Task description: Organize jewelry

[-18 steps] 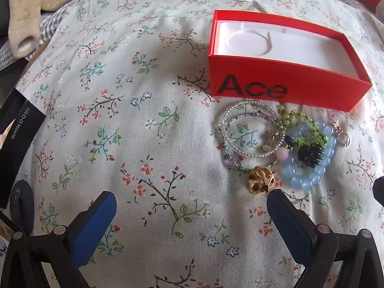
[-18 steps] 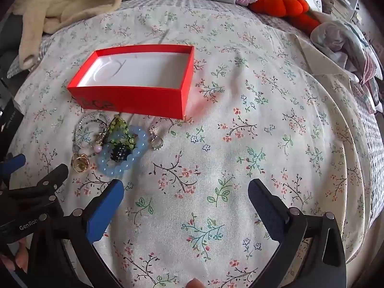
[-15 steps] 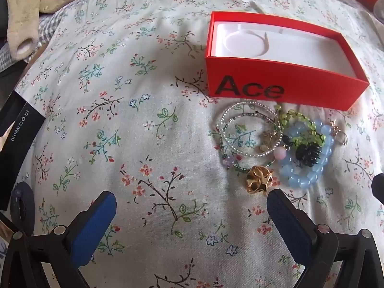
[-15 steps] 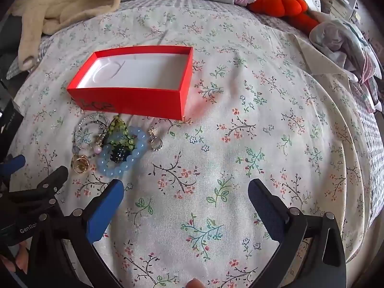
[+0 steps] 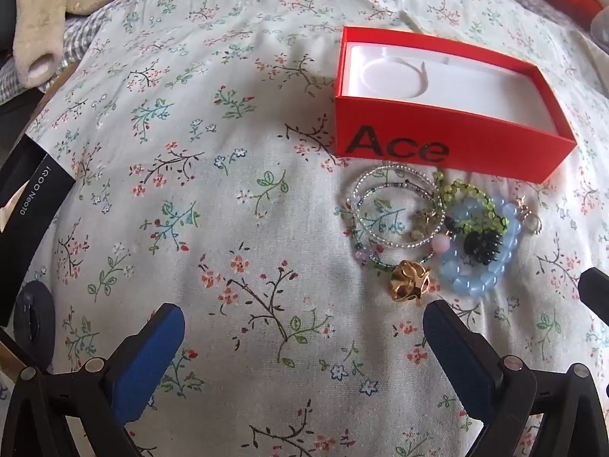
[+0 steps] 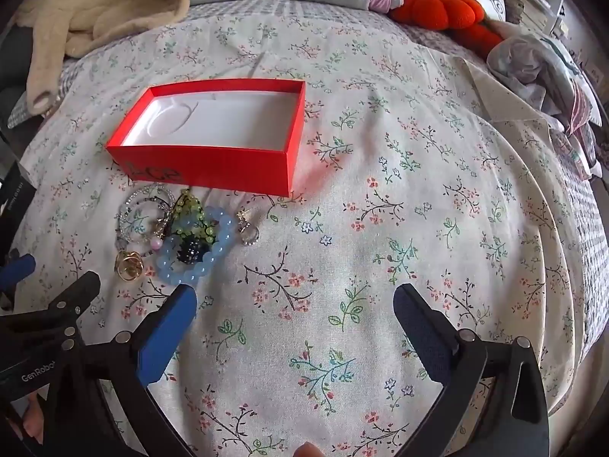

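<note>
An open red box [image 5: 449, 148] [image 6: 213, 163] marked "Ace", with an empty white insert, lies on the floral bedspread. In front of it is a pile of jewelry: silver bead bangles [image 5: 396, 205] [image 6: 141, 213], a blue bead bracelet [image 5: 483, 259] [image 6: 194, 259], a green bead string [image 5: 472, 198], a black ornament [image 5: 483, 247], a gold piece [image 5: 411, 280] [image 6: 129, 262] and a small ring [image 5: 533, 222] [image 6: 249, 234]. My left gripper [image 5: 302, 320] is open, its right finger just short of the gold piece. My right gripper [image 6: 295, 301] is open and empty, right of the pile.
A black box [image 5: 26, 205] lies at the left edge of the bed. A beige garment [image 6: 95, 11], pillows, an orange plush pumpkin [image 6: 441, 11] and crumpled clothes [image 6: 540, 64] lie along the far and right sides. The left gripper's body shows at the right wrist view's lower left [image 6: 45, 320].
Both views have shifted only slightly; the jewelry and box look a little nearer. Both grippers stay open and nothing was picked up.
</note>
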The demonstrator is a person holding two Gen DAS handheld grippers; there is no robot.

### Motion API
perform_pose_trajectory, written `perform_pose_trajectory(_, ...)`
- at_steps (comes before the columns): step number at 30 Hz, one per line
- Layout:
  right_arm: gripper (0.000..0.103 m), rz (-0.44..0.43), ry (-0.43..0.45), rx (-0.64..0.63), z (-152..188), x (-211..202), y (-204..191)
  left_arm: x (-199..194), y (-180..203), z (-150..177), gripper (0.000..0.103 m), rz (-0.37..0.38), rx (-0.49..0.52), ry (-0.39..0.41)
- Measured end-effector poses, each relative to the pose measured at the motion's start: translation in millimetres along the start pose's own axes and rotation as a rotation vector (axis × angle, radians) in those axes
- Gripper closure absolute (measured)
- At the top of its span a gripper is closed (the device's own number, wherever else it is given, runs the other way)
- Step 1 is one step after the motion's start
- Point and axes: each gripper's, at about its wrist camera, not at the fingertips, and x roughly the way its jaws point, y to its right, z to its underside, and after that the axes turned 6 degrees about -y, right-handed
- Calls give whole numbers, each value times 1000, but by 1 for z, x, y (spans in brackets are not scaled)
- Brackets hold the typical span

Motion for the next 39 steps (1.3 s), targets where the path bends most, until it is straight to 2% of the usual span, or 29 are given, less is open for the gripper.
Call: perform_pose_trajectory(39,0,7,5,-6,1,-1,-2,1,-5,3,0,3,-7,0)
